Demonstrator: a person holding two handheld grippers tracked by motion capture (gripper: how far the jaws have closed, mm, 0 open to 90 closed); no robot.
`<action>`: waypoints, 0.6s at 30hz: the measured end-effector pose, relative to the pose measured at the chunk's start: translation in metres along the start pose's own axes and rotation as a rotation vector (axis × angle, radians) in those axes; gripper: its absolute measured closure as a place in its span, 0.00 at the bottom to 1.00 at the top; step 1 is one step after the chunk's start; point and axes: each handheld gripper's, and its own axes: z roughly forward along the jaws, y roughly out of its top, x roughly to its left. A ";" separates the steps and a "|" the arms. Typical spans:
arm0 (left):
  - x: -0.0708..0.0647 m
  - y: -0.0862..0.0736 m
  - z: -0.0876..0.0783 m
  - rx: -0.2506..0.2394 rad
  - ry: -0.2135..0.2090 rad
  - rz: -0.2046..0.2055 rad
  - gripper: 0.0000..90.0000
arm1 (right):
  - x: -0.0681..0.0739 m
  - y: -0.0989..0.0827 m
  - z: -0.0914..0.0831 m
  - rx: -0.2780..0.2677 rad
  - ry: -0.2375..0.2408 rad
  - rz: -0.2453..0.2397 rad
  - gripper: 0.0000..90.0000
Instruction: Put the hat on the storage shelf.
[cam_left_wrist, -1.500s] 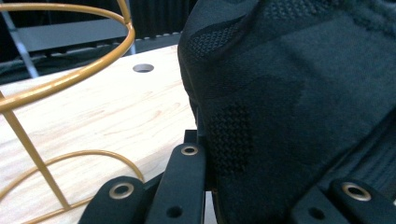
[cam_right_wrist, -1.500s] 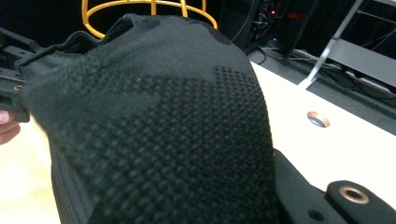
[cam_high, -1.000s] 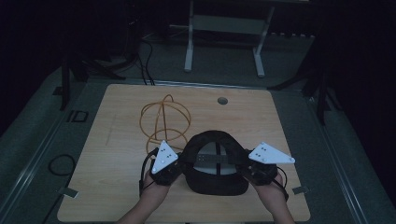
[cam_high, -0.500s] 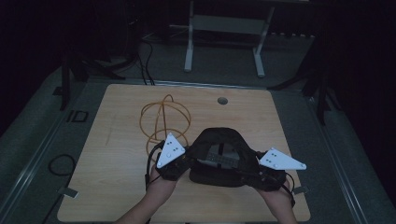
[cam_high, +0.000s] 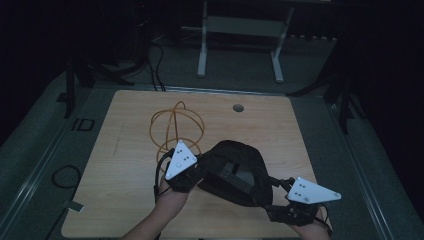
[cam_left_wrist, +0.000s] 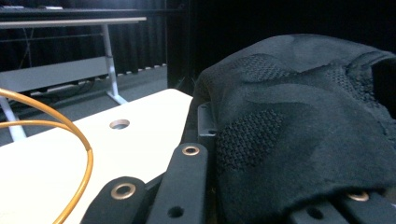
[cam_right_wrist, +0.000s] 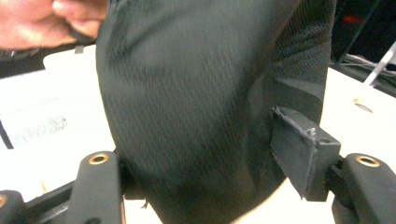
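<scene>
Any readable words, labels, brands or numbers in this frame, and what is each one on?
No text can be read.
Grey marking on the table top, right gripper view: smeared, unreadable.
Outlined floor mark left of the table, high view: too small to tell letters from shapes.
Black knit garment, orange cable, both grippers' plates: no lettering visible.

No legible text or labels
</scene>
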 end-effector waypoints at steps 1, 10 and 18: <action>0.000 0.000 -0.001 -0.001 0.002 -0.001 0.99 | 0.002 -0.003 -0.006 0.019 0.004 -0.018 0.37; 0.004 -0.001 -0.006 -0.022 -0.030 0.049 0.99 | -0.008 -0.013 -0.038 -0.030 0.019 -0.009 0.40; 0.020 -0.009 -0.013 -0.025 -0.172 0.060 0.99 | -0.026 0.006 -0.044 -0.056 -0.024 -0.091 0.48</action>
